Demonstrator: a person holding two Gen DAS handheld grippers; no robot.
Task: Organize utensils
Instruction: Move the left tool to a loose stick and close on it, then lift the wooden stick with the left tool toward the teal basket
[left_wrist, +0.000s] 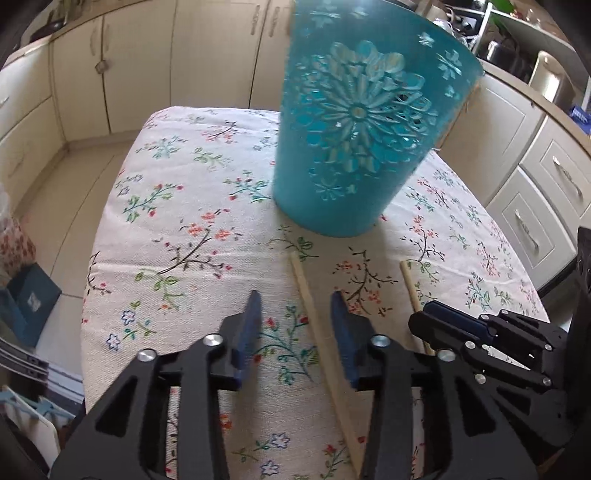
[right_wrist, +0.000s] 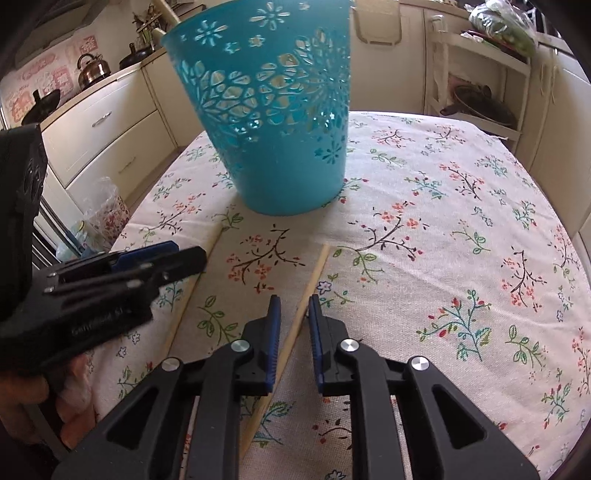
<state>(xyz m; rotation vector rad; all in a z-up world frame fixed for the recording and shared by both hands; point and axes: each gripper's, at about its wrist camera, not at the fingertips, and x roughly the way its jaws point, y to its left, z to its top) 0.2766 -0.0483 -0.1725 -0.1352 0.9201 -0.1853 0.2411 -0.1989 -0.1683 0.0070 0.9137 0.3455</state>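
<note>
Two chopsticks (left_wrist: 317, 325) (right_wrist: 295, 321) lie near the teal basket (left_wrist: 351, 140), none visibly inside — left gripper (left_wrist: 295, 306) part-open over one, right gripper (right_wrist: 294, 301) narrow, gripping nothing.

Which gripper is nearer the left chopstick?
Left. Left gripper straddles the left chopstick; right gripper straddles the other chopstick beside it.

Floral-clothed table (right_wrist: 461, 229): teal basket (right_wrist: 273, 122), chopsticks (right_wrist: 312, 282).

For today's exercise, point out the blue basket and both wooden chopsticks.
blue basket (left_wrist: 354, 147): left wrist view, flower-patterned wall.
left chopstick (left_wrist: 314, 314): left wrist view, mid shaft.
right chopstick (right_wrist: 314, 280): right wrist view, upper shaft.
</note>
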